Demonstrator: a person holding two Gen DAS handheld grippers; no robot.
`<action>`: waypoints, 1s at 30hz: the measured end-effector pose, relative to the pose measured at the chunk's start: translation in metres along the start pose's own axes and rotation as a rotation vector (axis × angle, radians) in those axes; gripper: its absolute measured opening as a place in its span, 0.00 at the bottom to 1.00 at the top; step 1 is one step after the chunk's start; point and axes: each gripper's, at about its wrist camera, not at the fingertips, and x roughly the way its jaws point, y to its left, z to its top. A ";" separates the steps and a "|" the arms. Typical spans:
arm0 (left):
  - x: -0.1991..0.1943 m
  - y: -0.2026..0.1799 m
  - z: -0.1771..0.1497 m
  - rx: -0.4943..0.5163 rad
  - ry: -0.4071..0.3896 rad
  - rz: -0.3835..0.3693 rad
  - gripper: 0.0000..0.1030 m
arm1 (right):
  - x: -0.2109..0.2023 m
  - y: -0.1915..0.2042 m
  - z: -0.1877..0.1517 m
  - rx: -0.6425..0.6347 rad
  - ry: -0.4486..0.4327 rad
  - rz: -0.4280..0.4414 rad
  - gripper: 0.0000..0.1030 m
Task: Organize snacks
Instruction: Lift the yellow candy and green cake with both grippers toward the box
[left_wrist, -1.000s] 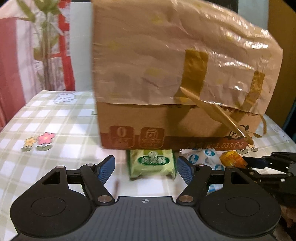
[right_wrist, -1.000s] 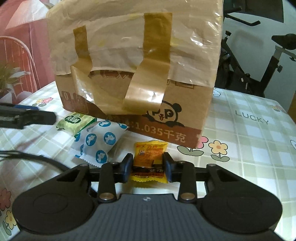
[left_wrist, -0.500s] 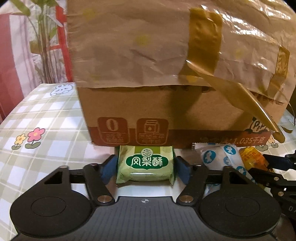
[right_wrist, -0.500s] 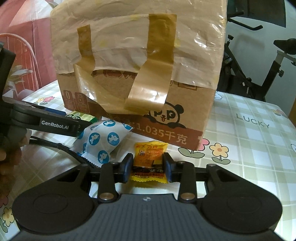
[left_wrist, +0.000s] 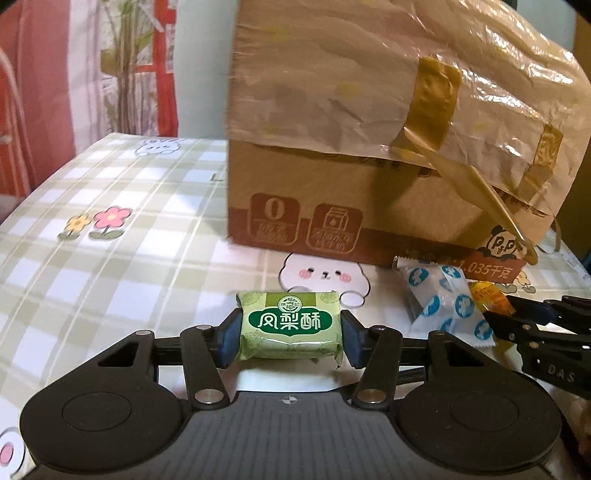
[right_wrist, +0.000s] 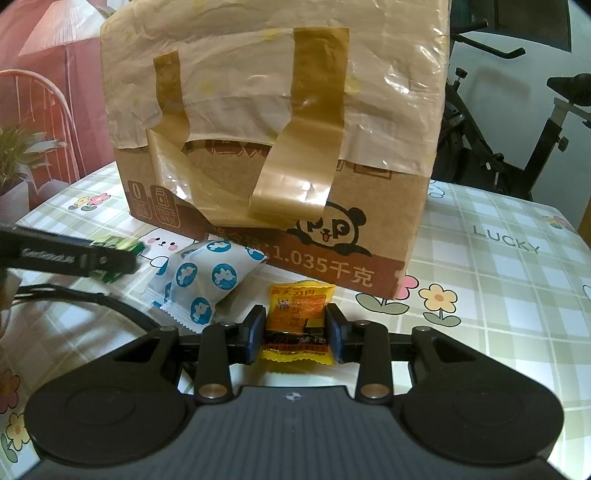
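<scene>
My left gripper (left_wrist: 290, 338) is shut on a green pineapple-cake packet (left_wrist: 290, 330) and holds it in front of the taped cardboard box (left_wrist: 369, 147). My right gripper (right_wrist: 295, 332) is shut on a yellow-orange snack packet (right_wrist: 297, 314) in front of the same box (right_wrist: 277, 129). A white packet with blue dots (right_wrist: 207, 280) lies on the tablecloth left of the right gripper; it also shows in the left wrist view (left_wrist: 443, 299). The left gripper with the green packet (right_wrist: 114, 254) shows at the left of the right wrist view.
The table wears a green checked cloth (left_wrist: 110, 258) with flower and bunny prints. An exercise bike (right_wrist: 517, 129) stands behind the table at right. A potted plant (right_wrist: 18, 155) and red-and-white curtain (left_wrist: 55, 92) stand at left.
The left gripper closed on the green packet and pulled it back away from the box, to the left. The right gripper stayed shut on the yellow packet, almost still.
</scene>
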 end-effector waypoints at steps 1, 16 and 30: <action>-0.004 0.003 -0.002 -0.006 -0.004 0.002 0.55 | 0.000 0.000 0.000 -0.001 -0.001 0.003 0.36; -0.035 -0.004 0.000 0.020 -0.084 0.016 0.55 | -0.004 0.003 -0.001 0.002 0.003 0.016 0.36; -0.074 -0.013 0.006 0.059 -0.191 0.009 0.55 | -0.064 -0.002 0.005 0.040 -0.139 0.021 0.36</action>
